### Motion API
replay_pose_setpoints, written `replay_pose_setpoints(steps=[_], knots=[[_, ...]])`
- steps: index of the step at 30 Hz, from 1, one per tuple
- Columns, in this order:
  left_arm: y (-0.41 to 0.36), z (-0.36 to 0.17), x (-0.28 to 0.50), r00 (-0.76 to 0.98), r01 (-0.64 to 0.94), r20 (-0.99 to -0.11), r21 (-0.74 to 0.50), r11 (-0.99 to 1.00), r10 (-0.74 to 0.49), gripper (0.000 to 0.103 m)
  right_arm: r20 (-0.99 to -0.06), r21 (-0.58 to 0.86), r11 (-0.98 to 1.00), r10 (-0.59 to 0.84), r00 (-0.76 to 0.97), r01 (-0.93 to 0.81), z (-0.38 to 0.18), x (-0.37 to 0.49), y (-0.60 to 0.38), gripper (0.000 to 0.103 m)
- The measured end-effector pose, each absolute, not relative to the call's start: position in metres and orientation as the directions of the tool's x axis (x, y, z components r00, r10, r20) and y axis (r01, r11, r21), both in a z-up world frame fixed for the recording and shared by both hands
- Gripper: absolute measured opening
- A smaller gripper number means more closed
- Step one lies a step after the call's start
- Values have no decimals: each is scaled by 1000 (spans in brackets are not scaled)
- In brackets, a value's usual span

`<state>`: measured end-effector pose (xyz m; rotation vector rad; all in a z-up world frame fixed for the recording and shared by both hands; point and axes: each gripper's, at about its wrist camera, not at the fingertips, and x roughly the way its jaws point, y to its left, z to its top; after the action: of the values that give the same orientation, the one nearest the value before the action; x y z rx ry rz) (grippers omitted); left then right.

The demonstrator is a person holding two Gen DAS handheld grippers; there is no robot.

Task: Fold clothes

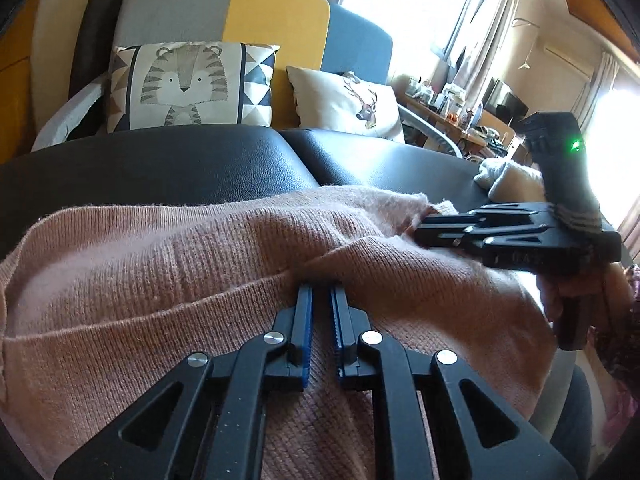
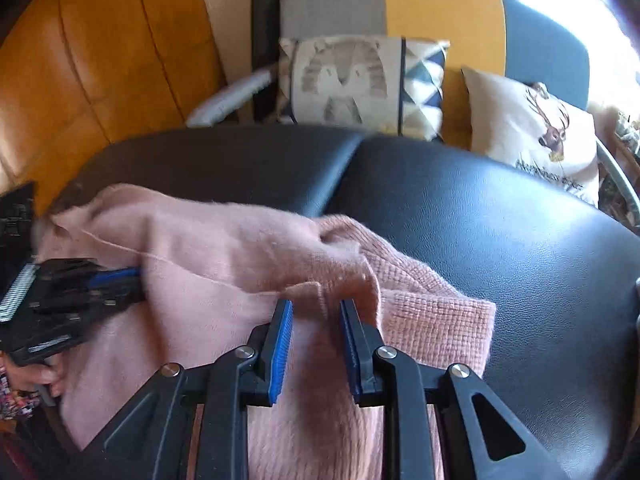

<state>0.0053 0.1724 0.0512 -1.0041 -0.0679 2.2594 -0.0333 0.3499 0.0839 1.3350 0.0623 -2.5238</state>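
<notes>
A pink knitted sweater [image 1: 200, 264] lies spread on a black padded leather surface [image 1: 180, 164]. In the left wrist view my left gripper [image 1: 320, 292] is shut, its blue pads pinching a fold of the sweater near its middle. To its right, my right gripper [image 1: 424, 234] bites the sweater's far edge, with a hand on its grip. In the right wrist view my right gripper [image 2: 316, 306] is shut on a bunched ridge of the sweater [image 2: 224, 248]. There the left gripper [image 2: 134, 276] shows at the left, its tips buried in the cloth.
Behind the black surface [image 2: 500, 248] stands a grey, yellow and blue chair [image 1: 276, 8] with a tiger cushion [image 1: 188, 84] and a deer cushion [image 1: 348, 100]. An orange sofa [image 2: 100, 52] is at the left. A white cloth [image 1: 494, 176] lies at the far right.
</notes>
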Motion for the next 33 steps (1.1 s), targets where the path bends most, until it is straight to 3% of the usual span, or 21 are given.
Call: replay_pose_setpoints(steps=[2,3,4,9,14,17,19,21,24,29,33], knots=[[172,52,6,-496,-548,-638,-297,-782,589,11,-816,93,-944,-254,-519,316,82,-34,340,22],[171,52,8,-502,-550,-630,-296,-781,592,11,-812,41,-941,-228,-538,337,84,-30,333,9],[169,54,10,-512,-551,-619,-295,-781,595,11,-808,-33,-936,-181,-560,350,85,-26,325,3],[167,54,10,-511,-557,-602,-312,-770,614,11,-729,-221,-938,-22,-684,266,93,-10,318,1],[166,51,5,-492,-553,-605,-338,-762,626,11,-735,-126,-987,27,-677,97,89,-29,358,1],[165,50,3,-480,-549,-601,-362,-753,639,11,-755,15,-993,-85,-650,113,84,-33,375,1],[164,49,3,-478,-549,-598,-368,-751,643,11,-732,207,-965,-262,-629,161,90,-34,390,11],[163,48,3,-478,-550,-596,-371,-748,646,11,-715,287,-944,-325,-619,163,97,-36,399,23],[162,48,3,-476,-550,-591,-378,-745,651,11,-702,334,-927,-366,-611,172,103,-42,403,23],[160,48,2,-474,-551,-588,-383,-742,656,11,-771,360,-923,-377,-513,138,85,-72,396,24],[159,47,1,-471,-551,-584,-391,-737,661,11,-752,413,-899,-425,-504,143,77,-78,388,24]])
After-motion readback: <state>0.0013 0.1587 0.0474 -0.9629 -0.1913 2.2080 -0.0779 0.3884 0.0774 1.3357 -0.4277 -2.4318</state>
